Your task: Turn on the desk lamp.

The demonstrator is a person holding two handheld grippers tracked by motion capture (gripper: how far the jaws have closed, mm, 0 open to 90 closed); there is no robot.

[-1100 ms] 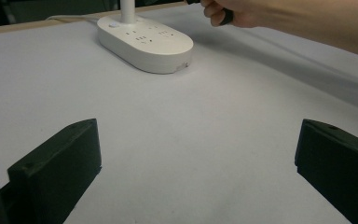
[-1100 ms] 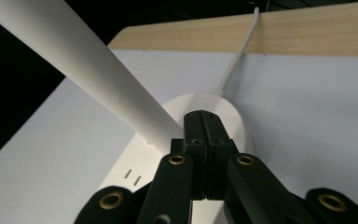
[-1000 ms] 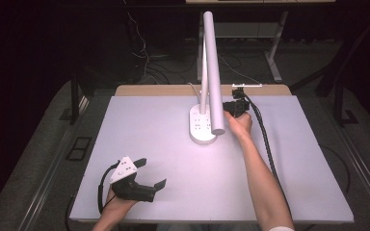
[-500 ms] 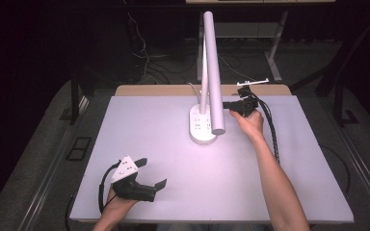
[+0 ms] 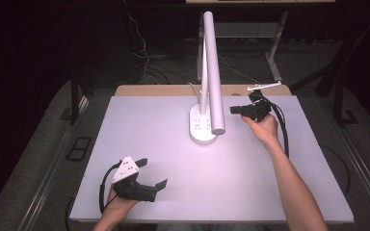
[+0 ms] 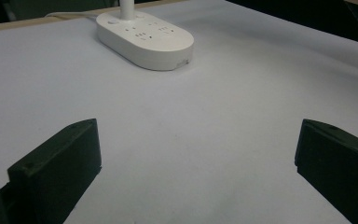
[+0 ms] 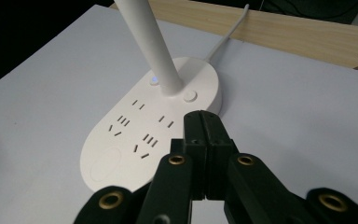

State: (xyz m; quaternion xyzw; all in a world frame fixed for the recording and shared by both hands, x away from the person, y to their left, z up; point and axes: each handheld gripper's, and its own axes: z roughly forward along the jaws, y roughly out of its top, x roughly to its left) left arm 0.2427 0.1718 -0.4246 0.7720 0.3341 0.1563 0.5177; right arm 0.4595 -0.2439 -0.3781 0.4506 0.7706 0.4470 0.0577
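Observation:
A white desk lamp stands at the back middle of the table, its oval base (image 5: 202, 129) carrying sockets and its long head (image 5: 214, 72) lit. My right gripper (image 5: 232, 110) hovers just right of the base, pointing at it. In the right gripper view its jaws (image 7: 207, 126) still meet with nothing between them, though they have just been opening a little, above the base (image 7: 135, 140) near a round button (image 7: 190, 96). My left gripper (image 5: 154, 172) rests at the front left, open, its jaws (image 6: 196, 154) wide apart over bare table, the base (image 6: 144, 39) far ahead.
The table (image 5: 250, 187) has a pale top with a wooden strip (image 5: 164, 90) along its far edge. The lamp's white cord (image 7: 228, 32) runs off the back. Dark floor and cables surround the table.
My right gripper has drawn back to the right and risen a little from the lamp base. The left gripper has stayed put.

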